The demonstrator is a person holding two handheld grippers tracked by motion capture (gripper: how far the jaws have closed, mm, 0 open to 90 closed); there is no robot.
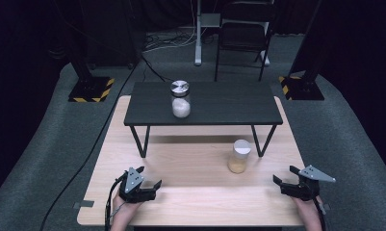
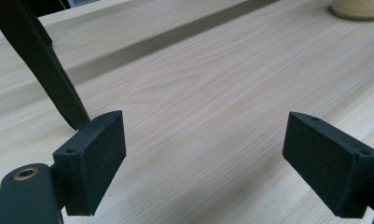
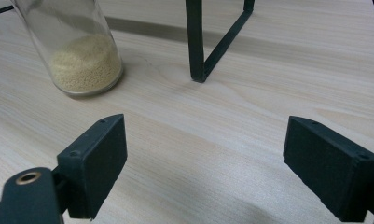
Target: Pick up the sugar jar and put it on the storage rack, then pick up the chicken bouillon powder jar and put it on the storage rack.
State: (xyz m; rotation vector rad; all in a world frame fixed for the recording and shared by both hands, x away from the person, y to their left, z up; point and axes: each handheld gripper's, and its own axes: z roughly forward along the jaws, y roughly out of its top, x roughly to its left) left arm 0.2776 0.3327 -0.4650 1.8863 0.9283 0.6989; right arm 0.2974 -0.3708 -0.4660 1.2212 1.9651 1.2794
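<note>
Two jars on my feed. Nearest my grippers is the jar of yellow grains [image 1: 239, 156]: clear glass, pale lid, tan-yellow granules filling roughly the lower third. It stands upright on the light wooden table [image 1: 190, 202], just in front of the right front leg of the black shelf [image 1: 205, 103], toward the right side. In the right gripper view it sits at upper left [image 3: 79, 51], the shelf leg just beside it, and nothing touches it. In the left gripper view only its base shows, top right [image 2: 359, 8].

Second jar, the jar of white powder [image 1: 180, 99]: clear glass, shiny metal lid, white contents about half full, upright on top of the black shelf, left of centre, well apart from the first.

My left gripper [image 1: 150, 180] is spread wide and holds nothing, low over bare wood at the near left. My right gripper [image 1: 286, 176] is spread too and holds nothing, at the near right edge.

Count: two jars, one shelf, one table, two grippers.
</note>
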